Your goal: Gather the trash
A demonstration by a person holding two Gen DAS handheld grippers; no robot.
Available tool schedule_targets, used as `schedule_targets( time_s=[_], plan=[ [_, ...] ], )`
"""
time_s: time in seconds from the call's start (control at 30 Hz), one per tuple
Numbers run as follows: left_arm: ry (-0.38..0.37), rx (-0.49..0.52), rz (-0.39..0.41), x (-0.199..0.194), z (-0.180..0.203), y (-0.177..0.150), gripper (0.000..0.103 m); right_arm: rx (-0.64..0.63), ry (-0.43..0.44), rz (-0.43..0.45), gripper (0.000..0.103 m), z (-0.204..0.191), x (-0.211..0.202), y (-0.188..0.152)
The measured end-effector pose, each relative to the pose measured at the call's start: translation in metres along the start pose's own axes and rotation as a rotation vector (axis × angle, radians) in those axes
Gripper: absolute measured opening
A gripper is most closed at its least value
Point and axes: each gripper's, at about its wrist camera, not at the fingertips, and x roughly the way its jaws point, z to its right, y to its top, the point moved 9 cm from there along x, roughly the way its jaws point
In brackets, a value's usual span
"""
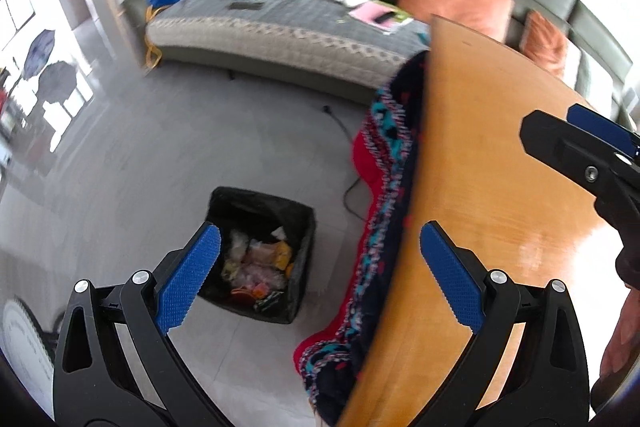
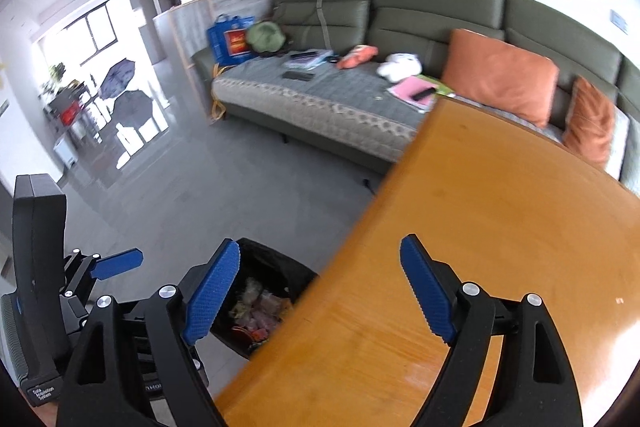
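Presently we find the left claw (image 1: pixel 320 267) released, its blue pads spread wide with nothing between them. Just ahead of its left pad and below it, on the grey tiled floor (image 1: pixel 132 163), stands the black-lined trash bin (image 1: pixel 260 251), holding wrappers and crumpled packets. The wooden surface (image 1: pixel 480 187) lies under its right pad, a patterned knitted blanket (image 1: pixel 380 187) hanging off the edge between surface and bin. The right claw (image 2: pixel 320 287) is likewise released and empty, poised over the surface edge, the bin partly hidden below its left pad. Well beyond both claws stands a green sofa (image 2: pixel 400 11).
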Motion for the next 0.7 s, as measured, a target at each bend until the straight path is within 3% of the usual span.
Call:
schedule_targets(
  time_s=[0.7],
  plan=[
    [-0.162, 0.326, -0.008, 0.012, 0.230, -0.044, 0.097, 0.266, -0.233, 0.003, 0.084, 0.217, -0.074, -0.125]
  ],
)
